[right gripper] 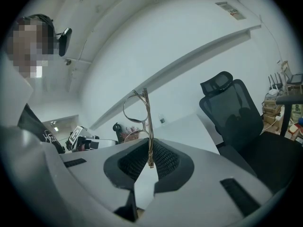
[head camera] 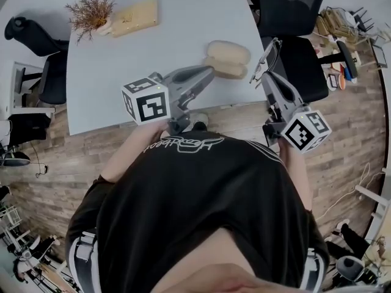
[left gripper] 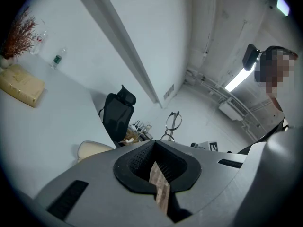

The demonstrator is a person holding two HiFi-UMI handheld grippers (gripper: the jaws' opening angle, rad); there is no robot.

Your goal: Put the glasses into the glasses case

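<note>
We hold the right gripper [head camera: 270, 80] just off the right edge of the worktop [head camera: 183, 17]. Its fingers [right gripper: 163, 162] are clenched on one thin arm of the glasses [head camera: 263, 61]. In the right gripper view the frame stands upright above the fingers, with the lenses to the left of the pinched arm. The glasses are in the air, near the glasses case [head camera: 226, 59] but not touching it. The beige case lies on the worktop close to the near edge.

Our left gripper [head camera: 209, 72] points toward the case from the left. Its fingers [left gripper: 137, 163] are closed together with nothing between them, and only a thin slit of floor shows below. A dried plant [head camera: 90, 11] and a beige box [head camera: 135, 17] sit at the far side of the worktop. A black chair [head camera: 293, 5] stands to the right.
</note>
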